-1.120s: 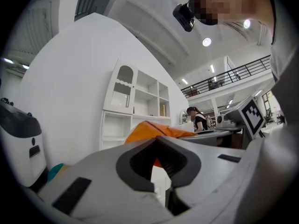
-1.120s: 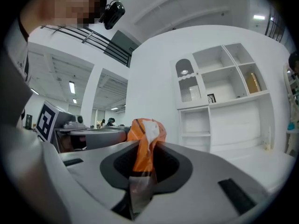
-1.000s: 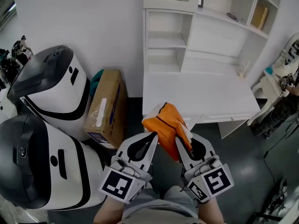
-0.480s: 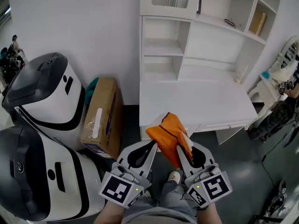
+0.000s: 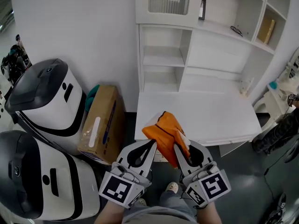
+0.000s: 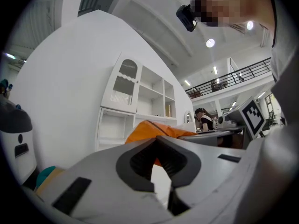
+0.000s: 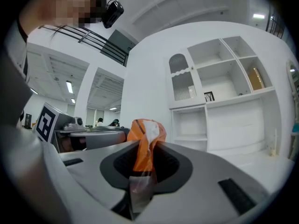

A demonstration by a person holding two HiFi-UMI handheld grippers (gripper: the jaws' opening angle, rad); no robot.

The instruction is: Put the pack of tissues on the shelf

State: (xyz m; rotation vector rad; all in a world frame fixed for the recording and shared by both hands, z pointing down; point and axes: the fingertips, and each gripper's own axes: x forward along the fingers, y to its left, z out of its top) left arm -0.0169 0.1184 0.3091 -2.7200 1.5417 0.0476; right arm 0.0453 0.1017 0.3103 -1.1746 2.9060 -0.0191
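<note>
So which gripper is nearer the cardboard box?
Left. The left gripper is just right of the cardboard box; the right gripper is farther right, across the tissue pack.

Open lab hall: 2 white machines (image 5: pixel 44 101), cardboard box (image 5: pixel 100 120), white shelf unit (image 5: pixel 161 59), mezzanine railing (image 6: pixel 236 77).

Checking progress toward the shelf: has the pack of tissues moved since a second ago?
Yes. The pack of tissues has moved forward: more of it now overlaps the white desk, past its front edge, toward the shelf.
</note>
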